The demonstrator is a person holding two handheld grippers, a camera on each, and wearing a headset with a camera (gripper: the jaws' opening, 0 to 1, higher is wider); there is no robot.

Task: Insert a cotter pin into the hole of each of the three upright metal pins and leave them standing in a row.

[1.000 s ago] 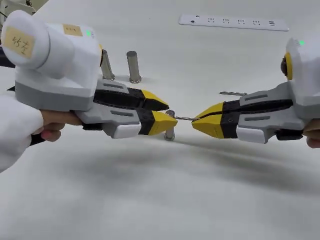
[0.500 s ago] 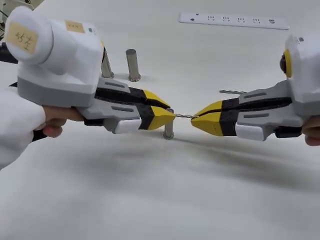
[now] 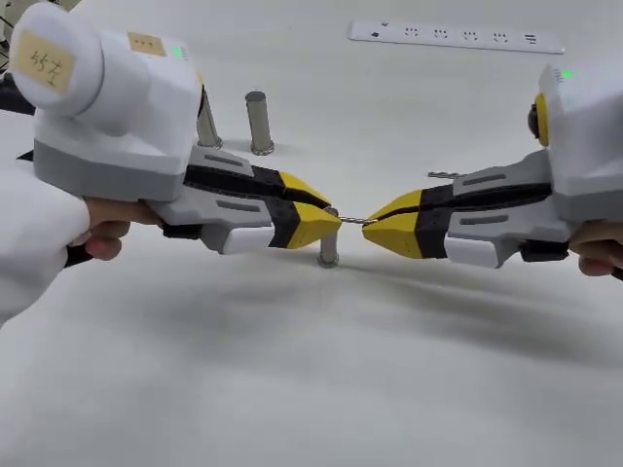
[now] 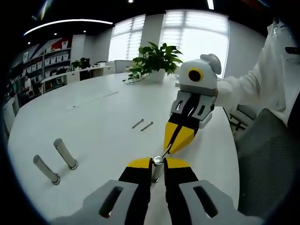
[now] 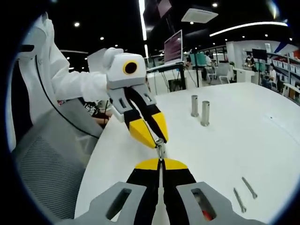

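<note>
Head view: left gripper [image 3: 327, 220] clamped on the upright metal pin [image 3: 329, 251] on the table [image 3: 292, 379]; right gripper [image 3: 370, 222] closed on a cotter pin [image 3: 352, 222], its tip at the pin's top. Left gripper view: two other pins [image 4: 64, 153] standing well apart from it. Right gripper view: spare cotter pins [image 5: 243, 192] lying flat.

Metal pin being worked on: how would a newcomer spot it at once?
On the white workbench, find where the yellow-tipped left gripper and right gripper nearly meet tip to tip. The short upright silver metal pin stands there, clamped in the left gripper's jaws; the two other silver pins stand free farther back.
</note>
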